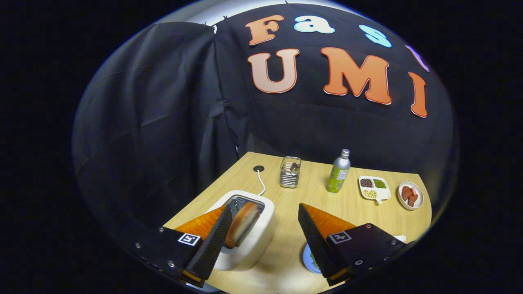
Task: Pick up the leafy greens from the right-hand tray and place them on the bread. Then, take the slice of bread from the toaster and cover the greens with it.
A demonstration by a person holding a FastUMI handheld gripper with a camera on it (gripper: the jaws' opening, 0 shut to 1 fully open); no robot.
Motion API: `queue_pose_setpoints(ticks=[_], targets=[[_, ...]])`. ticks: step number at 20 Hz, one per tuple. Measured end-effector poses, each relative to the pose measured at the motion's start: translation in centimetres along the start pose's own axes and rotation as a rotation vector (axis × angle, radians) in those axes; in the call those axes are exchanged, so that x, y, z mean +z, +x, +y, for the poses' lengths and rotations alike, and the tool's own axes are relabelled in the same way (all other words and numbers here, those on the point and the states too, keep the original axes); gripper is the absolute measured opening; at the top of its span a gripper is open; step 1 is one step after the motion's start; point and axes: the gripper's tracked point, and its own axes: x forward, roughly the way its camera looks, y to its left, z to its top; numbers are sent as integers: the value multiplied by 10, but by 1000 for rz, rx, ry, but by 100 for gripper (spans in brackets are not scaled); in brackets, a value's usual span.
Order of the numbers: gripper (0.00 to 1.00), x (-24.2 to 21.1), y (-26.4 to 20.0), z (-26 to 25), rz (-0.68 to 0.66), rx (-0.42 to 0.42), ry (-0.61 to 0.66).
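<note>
A white toaster (255, 241) stands on the wooden table (286, 265) at its near left. A browned bread slice (244, 223) sticks up from its slot, tilted. My gripper (264, 207) is open wide above the toaster. The slice lies between the fingers, right beside the left finger (212, 241); whether it touches is unclear. The right finger (316, 241) is well clear of the slice. Under the right finger peeks a small plate (307, 255) with a bit of green (313, 259) on it; most of it is hidden.
Beyond the toaster a white cable (261, 183) runs to a hole in the table. Further back stand a wire basket (290, 172), a green bottle (338, 173), a divided white dish of beans (374, 188) and a small bowl of red pieces (410, 195).
</note>
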Motion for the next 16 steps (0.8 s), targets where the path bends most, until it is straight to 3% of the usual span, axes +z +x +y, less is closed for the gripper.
queue_pose_setpoints(ticks=[16], targets=[[98, -47, 36, 52, 115, 21, -84]])
